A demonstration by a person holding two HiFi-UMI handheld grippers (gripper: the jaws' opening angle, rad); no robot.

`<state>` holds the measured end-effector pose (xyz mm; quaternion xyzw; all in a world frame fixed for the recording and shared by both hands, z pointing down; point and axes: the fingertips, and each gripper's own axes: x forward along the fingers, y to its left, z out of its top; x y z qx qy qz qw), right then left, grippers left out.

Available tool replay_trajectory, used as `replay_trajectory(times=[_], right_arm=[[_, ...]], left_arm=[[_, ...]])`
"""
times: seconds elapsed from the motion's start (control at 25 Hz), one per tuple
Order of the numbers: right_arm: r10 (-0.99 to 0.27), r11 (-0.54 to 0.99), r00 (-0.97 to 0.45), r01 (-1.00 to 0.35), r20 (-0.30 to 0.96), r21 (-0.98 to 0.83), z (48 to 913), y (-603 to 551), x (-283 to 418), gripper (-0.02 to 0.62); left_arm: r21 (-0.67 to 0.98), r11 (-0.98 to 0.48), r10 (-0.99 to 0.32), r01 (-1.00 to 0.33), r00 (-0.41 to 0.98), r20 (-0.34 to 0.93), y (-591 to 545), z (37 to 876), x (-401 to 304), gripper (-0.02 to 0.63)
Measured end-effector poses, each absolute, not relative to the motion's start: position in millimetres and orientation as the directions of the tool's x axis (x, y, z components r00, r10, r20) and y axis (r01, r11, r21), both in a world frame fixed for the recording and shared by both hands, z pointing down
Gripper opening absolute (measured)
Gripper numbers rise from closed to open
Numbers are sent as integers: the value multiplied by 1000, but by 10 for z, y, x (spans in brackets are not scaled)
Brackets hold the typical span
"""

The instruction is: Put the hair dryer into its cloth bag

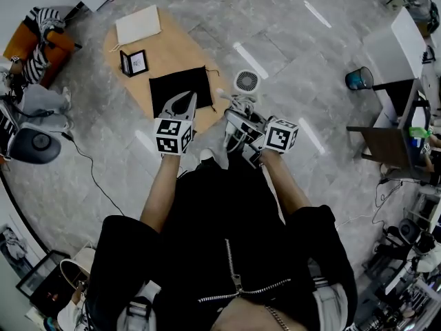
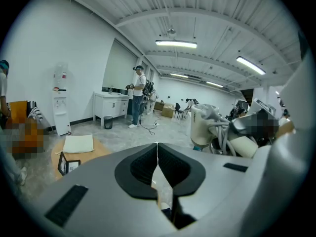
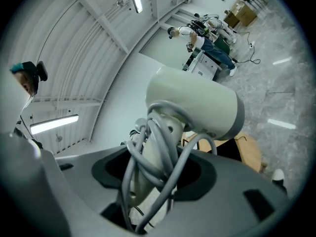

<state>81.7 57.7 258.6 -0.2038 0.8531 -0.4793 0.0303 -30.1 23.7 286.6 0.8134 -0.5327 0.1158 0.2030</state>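
The black cloth bag lies flat on a low wooden table in front of the person. My right gripper is shut on the handle of the cream hair dryer, whose grey cord is wound round the handle between the jaws. In the head view the hair dryer shows its round grille just right of the bag. My left gripper hovers over the bag's near edge, shut and holding nothing. The left gripper view shows its pads pressed together and the hair dryer to the right.
On the table stand a small picture frame and a white flat pad. A blue bin and desks stand at the right, a round speaker with a floor cable at the left. A person stands far off by a white cabinet.
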Motion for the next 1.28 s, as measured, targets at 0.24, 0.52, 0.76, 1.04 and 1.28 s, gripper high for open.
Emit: replay_trajectory(times=[0.24,0.52,0.76,1.04,1.28], right_arm=[[-311,485,-939,-291,148,-825,2618,169,777,241],[-206,490,-966,-240,156,-838,2660,-435,771,241],[-75,519,-982,-188,175,-834,2710,-846,744,241],[28,521,-986,-124,163,-844,2834,-1069,661,241],[45,508,-983,-132,179,-851,3081,-1244,648,241]], left_arm=[[202,-296,-838,-934,355,415,-83,2898,-345,15],[205,-186,-861,-961,260,437,-517,2942,-403,15],[201,-62,-876,-978,150,458,-686,2958,-461,15],[170,72,-850,-983,29,527,-458,3095,-542,15],[159,73,-814,-985,33,580,-484,3421,-462,15]])
